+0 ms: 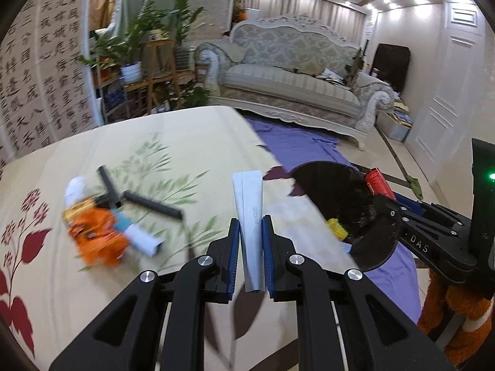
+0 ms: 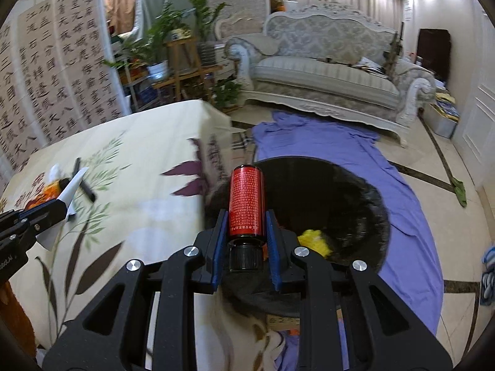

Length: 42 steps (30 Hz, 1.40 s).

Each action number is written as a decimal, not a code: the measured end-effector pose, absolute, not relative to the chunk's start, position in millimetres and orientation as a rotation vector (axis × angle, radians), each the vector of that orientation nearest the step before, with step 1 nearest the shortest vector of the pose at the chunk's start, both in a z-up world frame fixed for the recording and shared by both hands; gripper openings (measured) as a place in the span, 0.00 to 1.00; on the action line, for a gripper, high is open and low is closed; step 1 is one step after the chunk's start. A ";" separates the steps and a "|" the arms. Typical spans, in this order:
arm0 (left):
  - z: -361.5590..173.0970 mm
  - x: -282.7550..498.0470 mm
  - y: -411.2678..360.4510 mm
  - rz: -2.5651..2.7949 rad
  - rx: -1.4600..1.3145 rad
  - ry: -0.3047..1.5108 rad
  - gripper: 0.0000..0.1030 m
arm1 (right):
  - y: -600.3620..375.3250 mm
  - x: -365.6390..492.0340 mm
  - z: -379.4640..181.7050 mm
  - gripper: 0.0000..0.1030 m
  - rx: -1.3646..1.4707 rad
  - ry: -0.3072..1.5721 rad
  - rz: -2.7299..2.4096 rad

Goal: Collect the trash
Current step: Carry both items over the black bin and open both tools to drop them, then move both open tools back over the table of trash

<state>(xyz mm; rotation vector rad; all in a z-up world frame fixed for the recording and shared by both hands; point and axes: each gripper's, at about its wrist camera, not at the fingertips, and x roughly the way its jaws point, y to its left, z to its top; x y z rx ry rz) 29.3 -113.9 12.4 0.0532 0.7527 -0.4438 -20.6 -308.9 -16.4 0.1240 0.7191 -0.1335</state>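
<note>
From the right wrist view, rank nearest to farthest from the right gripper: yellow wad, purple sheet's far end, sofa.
1. Yellow wad, in the black bag just right of the right gripper.
2. Purple sheet's far end, on the floor beyond.
3. Sofa, at the back.

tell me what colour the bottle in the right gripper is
Red bottle with a black cap, clearest in the right wrist view.

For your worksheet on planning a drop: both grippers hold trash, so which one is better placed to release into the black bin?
Right. Its red bottle already hangs over the bin, while the left gripper holds its white packet over the table.
</note>
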 end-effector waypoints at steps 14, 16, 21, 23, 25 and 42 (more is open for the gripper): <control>-2.6 52.0 -198.8 -0.549 0.158 0.771 0.15 | -365.7 -6.4 -32.4 0.23 0.169 0.734 -0.222; -6.1 55.8 -208.8 -0.557 0.177 0.774 0.15 | -369.7 -3.5 -34.6 0.23 0.173 0.735 -0.227; -14.2 66.2 -227.2 -0.561 0.210 0.782 0.15 | -384.2 5.1 -40.2 0.23 0.188 0.738 -0.240; -17.1 70.6 -233.4 -0.562 0.219 0.788 0.16 | -389.0 9.1 -43.2 0.23 0.193 0.741 -0.243; -19.7 72.5 -237.7 -0.565 0.225 0.794 0.16 | -391.8 13.6 -46.6 0.23 0.195 0.749 -0.245; -18.7 76.7 -231.2 -0.555 0.210 0.803 0.57 | -404.8 10.6 -52.3 0.37 0.212 0.750 -0.294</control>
